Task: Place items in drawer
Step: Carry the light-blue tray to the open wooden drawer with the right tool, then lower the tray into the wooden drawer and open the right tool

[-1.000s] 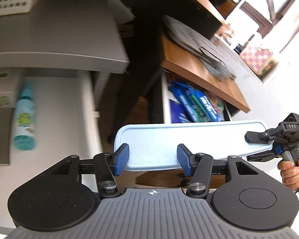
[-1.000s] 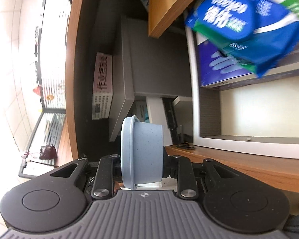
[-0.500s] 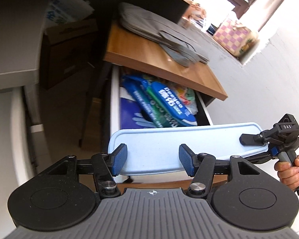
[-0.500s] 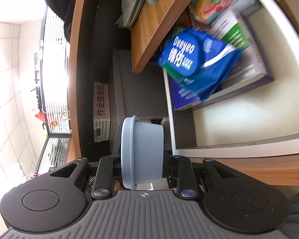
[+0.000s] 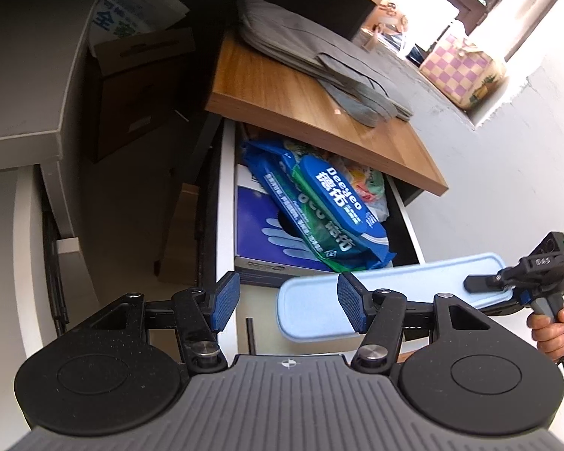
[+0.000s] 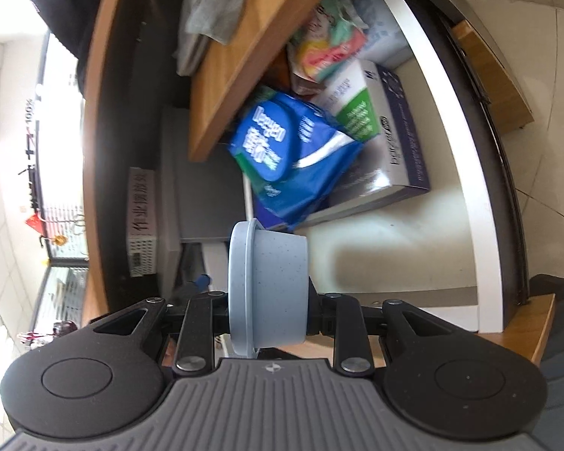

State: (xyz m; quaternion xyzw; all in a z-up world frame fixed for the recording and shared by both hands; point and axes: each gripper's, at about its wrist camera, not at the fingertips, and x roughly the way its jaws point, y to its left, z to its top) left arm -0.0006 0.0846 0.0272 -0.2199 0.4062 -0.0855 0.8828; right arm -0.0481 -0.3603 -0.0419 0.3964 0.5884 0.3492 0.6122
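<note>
Filling the middle of both frames, we see the open white drawer (image 5: 225,203) under the wooden desktop (image 5: 304,101), its far end crowded by a purple glove box (image 5: 259,233), a blue wipes pack (image 5: 331,210) leaning across it and a pastel bag (image 6: 327,52) behind. In the lower right of our left view, the pale blue container (image 5: 387,293) hangs over the drawer's bare near floor, pinched at its right end by the right gripper (image 5: 481,285), while our left gripper (image 5: 285,300) spreads its blue pads around nothing. Only the right view shows that container edge-on, lid left and tub right, squeezed at center above the cream drawer floor, and a white basket (image 6: 143,221) at left.

Two close wrist views — both probably over one open drawer (image 5: 227,203).
</note>
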